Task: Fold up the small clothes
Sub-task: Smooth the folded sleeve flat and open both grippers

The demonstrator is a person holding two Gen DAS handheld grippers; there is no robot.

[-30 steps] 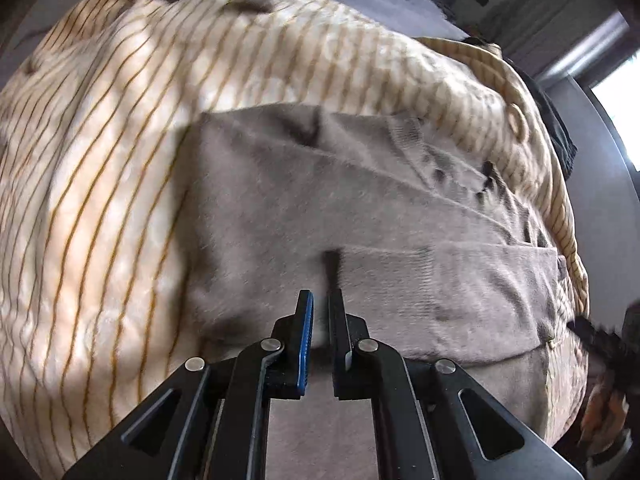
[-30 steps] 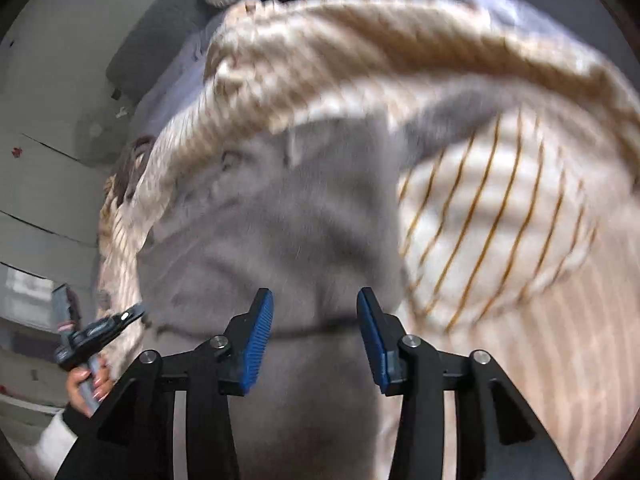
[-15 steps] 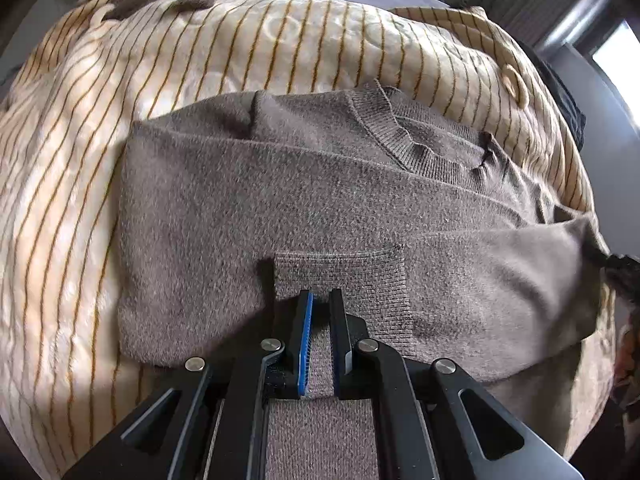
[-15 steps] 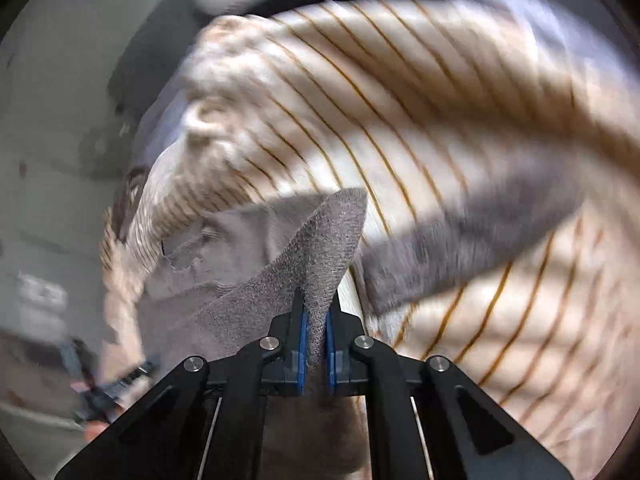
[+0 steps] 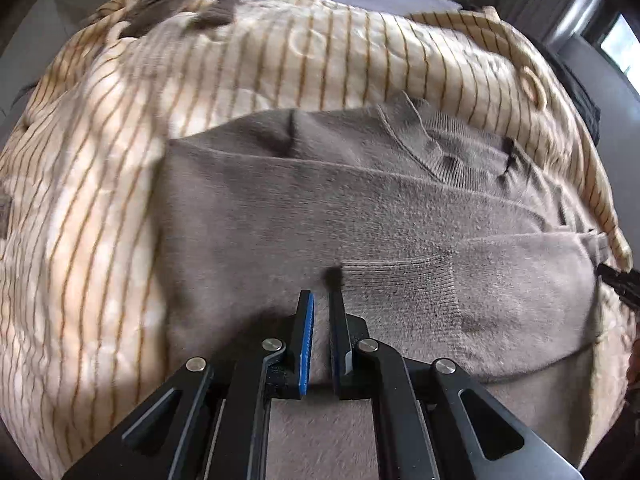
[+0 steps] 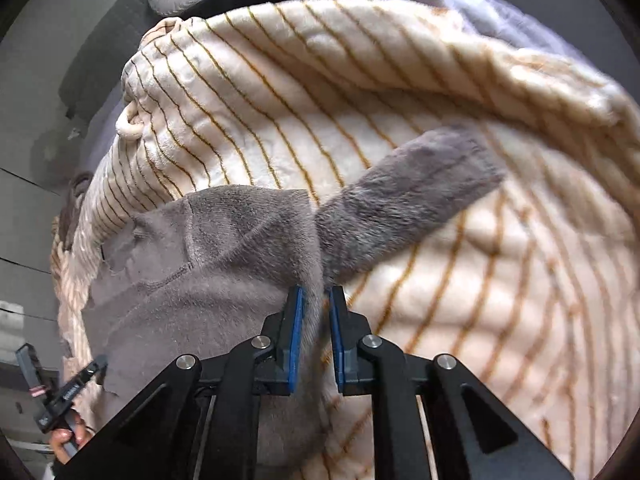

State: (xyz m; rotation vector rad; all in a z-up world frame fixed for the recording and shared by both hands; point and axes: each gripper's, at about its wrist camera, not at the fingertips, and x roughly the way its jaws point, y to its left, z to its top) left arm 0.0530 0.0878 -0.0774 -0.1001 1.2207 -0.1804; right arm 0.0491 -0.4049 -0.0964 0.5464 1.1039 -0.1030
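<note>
A taupe knitted sweater [image 5: 360, 216] is spread on a cream striped fleece blanket [image 5: 80, 200]. Left gripper [image 5: 321, 300] fingers are clenched on its fabric. Right gripper [image 6: 316, 300] fingers are opening, sweater edge between them.

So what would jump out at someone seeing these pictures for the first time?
A fuzzy grey-brown sweater spread over a cream blanket with thin gold stripes fills both views. Its loose sleeve sticks out diagonally across the blanket in the right wrist view. At the bottom, the right gripper has sweater fabric between its opening jaws.
</note>
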